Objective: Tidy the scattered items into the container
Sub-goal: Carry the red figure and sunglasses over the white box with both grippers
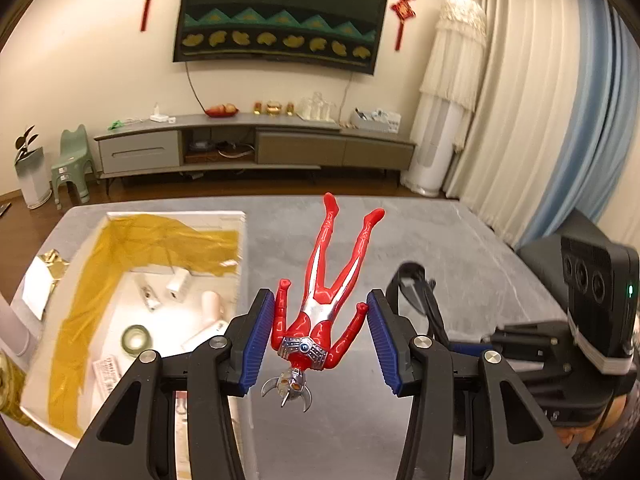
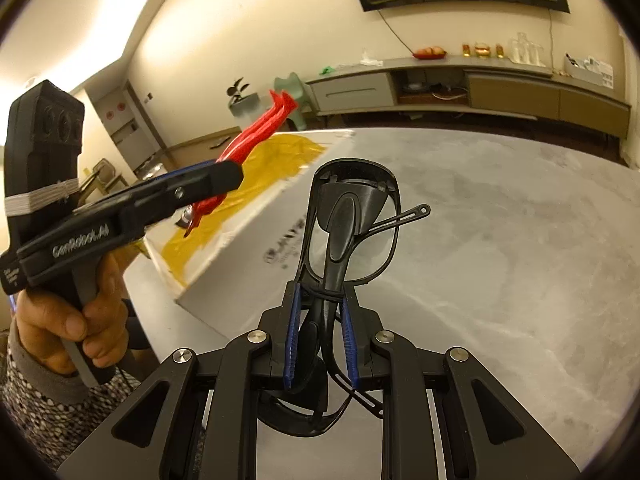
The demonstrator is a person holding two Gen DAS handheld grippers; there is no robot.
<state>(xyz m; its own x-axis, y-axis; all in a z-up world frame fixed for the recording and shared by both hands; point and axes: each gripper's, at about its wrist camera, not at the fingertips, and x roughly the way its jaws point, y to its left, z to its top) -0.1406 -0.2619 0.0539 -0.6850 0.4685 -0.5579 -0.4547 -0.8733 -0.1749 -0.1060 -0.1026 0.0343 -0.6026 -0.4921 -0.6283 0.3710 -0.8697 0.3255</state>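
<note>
Two items are in hand and neither is in the box yet. Left gripper: jaws part-closed, the blue pads bearing on the spread arms of the red figure, which hangs head toward the camera with its legs pointing away, clear of the grey table and just right of the box's right wall. From the right wrist view the same figure juts up out of the left gripper, above the yellow-lined opening near the box's corner. Right gripper: jaws clamped tight on folded black glasses, held above bare table just beside the box's white wall, with one thin temple sticking out to the right. The box already holds a tape roll and several small white items.

Risks, as judged:
- The hold on the figure looks marginal, on two thin arms rather than the torso. A jolt or a tilt could let it pivot or slip, and it sits close enough to the wall to land on the table.
- Releasing before the figure is fully over the opening would drop it on the rim.
- The glasses are pinched at the fold, so hard pressure or a knock against the wall could bend the loose temple.
- Both grippers converge on one corner and could collide.
</note>
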